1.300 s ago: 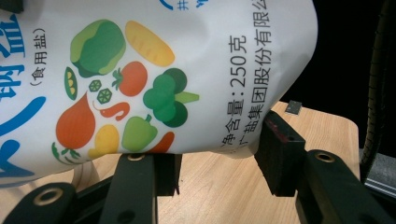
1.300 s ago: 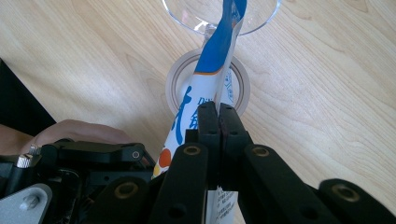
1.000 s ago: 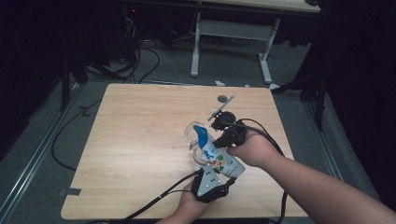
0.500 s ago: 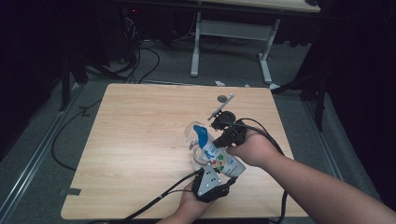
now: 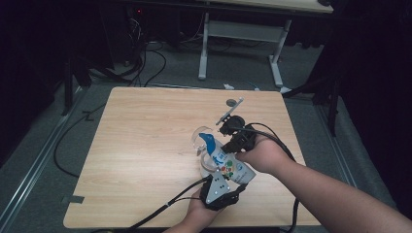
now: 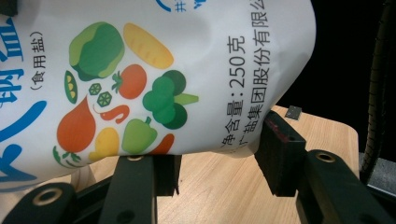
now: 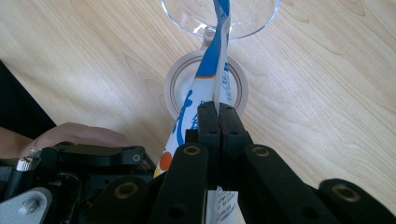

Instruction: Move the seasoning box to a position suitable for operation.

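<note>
high view: soft, heavy salt bag (image 5: 224,162) over fragile glass (image 5: 200,141); left tool (image 5: 217,190) clamps its belly, right tool (image 7: 218,112) pinches the flimsy top edge.

Light falls from above onto the table (image 5: 145,160), bright and even, while the room around it sinks into near black. Soft shadows sit under the hands. Up close, the salt bag (image 6: 154,79) glows almost overexposed (print crisp, though), and the jaws at the frame bottom blur.
</note>
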A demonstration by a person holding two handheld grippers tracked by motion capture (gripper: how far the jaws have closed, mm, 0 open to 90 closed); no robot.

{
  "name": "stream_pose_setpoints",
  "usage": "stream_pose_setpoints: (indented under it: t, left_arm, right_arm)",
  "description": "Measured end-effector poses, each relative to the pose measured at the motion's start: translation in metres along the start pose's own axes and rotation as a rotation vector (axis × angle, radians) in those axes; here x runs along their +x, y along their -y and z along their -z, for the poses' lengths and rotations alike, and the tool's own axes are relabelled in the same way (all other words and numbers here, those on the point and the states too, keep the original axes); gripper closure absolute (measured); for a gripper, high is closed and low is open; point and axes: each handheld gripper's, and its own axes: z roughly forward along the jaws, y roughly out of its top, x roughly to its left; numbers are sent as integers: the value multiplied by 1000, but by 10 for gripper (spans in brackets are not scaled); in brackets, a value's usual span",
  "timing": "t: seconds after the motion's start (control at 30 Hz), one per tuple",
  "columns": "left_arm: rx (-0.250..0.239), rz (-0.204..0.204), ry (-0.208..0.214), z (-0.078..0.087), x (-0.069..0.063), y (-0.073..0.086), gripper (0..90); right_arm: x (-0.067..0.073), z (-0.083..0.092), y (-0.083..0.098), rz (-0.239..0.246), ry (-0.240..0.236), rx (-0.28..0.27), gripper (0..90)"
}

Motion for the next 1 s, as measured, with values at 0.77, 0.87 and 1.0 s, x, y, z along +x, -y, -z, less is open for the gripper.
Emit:
stream_pose_setpoints:
  t: [0.77,0.87,1.0]
  left_arm:
    - [-3,6,0,-1,1,-3,545]
    - [-2,5,-1,-1,1,-3,544]
    - [-3,6,-1,-1,2,-3,544]
  right_arm:
    - [0,1,-2,0,1,-2,900]
    - [0,1,-2,0,1,-2,900]
    - [0,1,-3,10,3,-4,900]
